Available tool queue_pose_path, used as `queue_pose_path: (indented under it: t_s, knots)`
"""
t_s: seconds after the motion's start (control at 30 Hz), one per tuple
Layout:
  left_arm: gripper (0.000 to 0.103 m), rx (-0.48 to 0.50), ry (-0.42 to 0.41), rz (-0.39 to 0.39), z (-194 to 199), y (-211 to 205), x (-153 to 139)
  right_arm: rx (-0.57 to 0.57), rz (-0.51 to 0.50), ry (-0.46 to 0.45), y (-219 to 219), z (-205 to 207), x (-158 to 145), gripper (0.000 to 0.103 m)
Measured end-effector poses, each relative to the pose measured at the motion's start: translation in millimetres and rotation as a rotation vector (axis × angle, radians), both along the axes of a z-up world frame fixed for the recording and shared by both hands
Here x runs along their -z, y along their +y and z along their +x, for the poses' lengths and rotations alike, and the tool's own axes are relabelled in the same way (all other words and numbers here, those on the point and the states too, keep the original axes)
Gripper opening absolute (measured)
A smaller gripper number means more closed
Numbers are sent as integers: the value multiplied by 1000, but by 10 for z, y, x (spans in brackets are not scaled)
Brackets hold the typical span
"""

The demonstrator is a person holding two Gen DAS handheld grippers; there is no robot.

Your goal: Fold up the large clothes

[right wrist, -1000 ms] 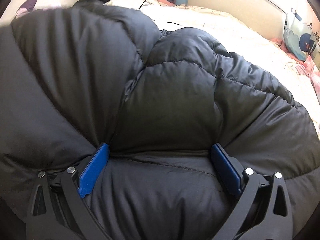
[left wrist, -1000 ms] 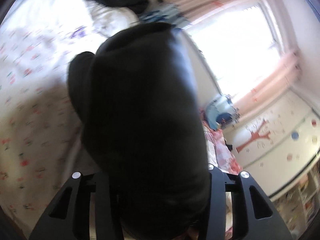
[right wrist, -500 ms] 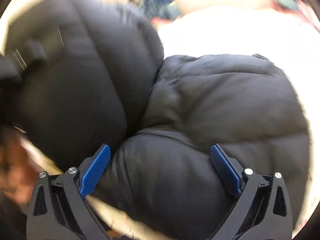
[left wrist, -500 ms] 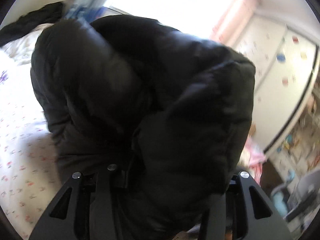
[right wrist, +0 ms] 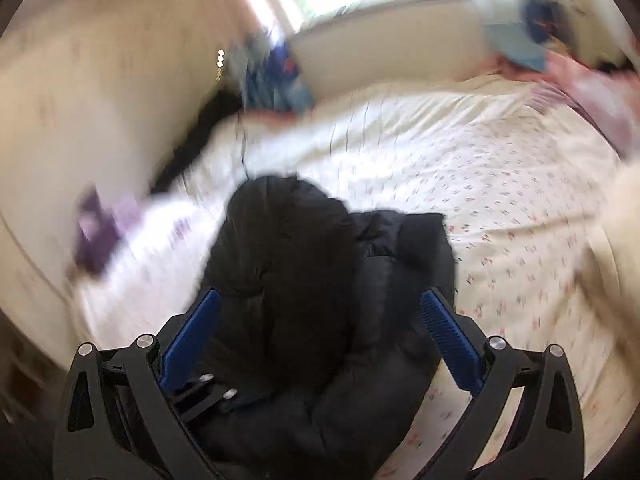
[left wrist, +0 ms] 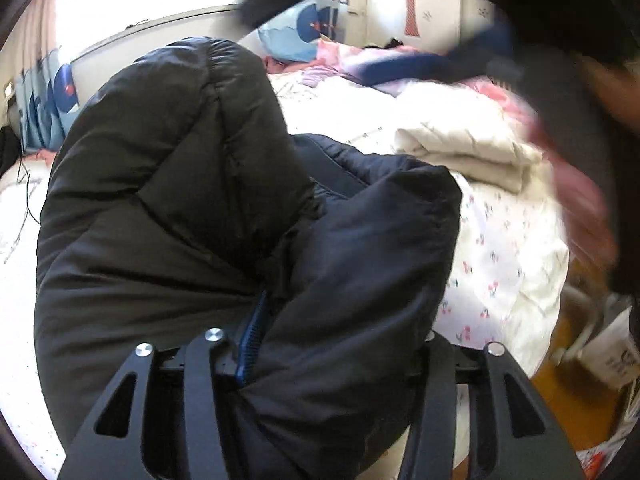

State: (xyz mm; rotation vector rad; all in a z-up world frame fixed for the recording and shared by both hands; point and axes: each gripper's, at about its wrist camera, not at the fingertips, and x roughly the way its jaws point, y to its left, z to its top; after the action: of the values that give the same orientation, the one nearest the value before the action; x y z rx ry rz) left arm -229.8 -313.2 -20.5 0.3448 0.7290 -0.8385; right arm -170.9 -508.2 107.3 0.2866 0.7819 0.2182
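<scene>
We carry a bunched black puffer jacket (left wrist: pixel 192 208) above the bed (right wrist: pixel 500 184), folding unfinished (left gripper (left wrist: pixel 336 352) jaws opening around it, right gripper (right wrist: pixel 320 344) jaws spread).

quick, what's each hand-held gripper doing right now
Left hand-held gripper: jaws opening, black puffer jacket bunched between them.
Right hand-held gripper: wide around the jacket; grip unclear.

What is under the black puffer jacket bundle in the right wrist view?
Under the bunched black quilted puffer jacket lies the white floral-print bedsheet, visible all around it. The sheet directly beneath is covered, so anything lying there cannot be seen.
</scene>
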Motion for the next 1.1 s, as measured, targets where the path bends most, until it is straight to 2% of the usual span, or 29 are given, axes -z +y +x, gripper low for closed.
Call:
queue_pose_path:
  t_s: [0.1,0.2,0.3,0.37,0.4,0.43,0.47,0.53,0.57,0.6,0.63,0.7,0.77,0.83,0.9,0.97,1.03,1.1]
  knots:
    - [49,11,36,12,-73,78,-66,-3,-232,152,304,401,344,97]
    - [51,64,98,-20,-195,316,-195,24,-187,201,204,346,705,97]
    - [52,40,172,-145,-253,676,-378,75,-140,206,2,145,883,97]
    - [64,-49,183,-248,-127,909,-498,93,-120,218,-98,-9,963,97]
    - [71,-96,175,-276,-106,1009,-514,95,-110,228,-138,-53,979,97]
    - [73,-163,171,-298,1,1064,-514,92,-105,244,-172,-86,995,97]
    - [73,-217,192,-299,191,1042,-504,85,-109,259,-196,-57,1022,97]
    - [73,-238,278,-253,534,1013,-317,80,-142,273,-212,-76,980,97]
    - [73,-231,284,-205,509,959,-220,85,-160,271,-277,3,984,97]
    - [73,-214,261,-140,484,819,-149,93,-179,266,-275,-8,927,97]
    - [73,-199,229,-111,479,636,-181,99,-197,270,-266,-9,886,97]
    - [73,-185,229,-142,507,683,-229,97,-219,299,-239,-10,935,97]
    - [73,-229,253,-233,583,981,-299,102,-185,321,-282,-14,1041,97]
    - [76,-320,252,-310,658,1218,-357,119,-133,330,-340,-1,1139,97]
    - [81,-433,288,-372,827,1519,-322,139,-56,331,-385,-64,1254,97]
    - [84,-501,411,-415,1119,1775,-109,155,10,330,-399,-115,1368,97]
    - [89,-481,595,-417,1436,1705,308,164,93,332,-388,-152,1497,97]
    - [96,-449,653,-434,1501,1593,485,176,162,323,-371,-174,1593,97]
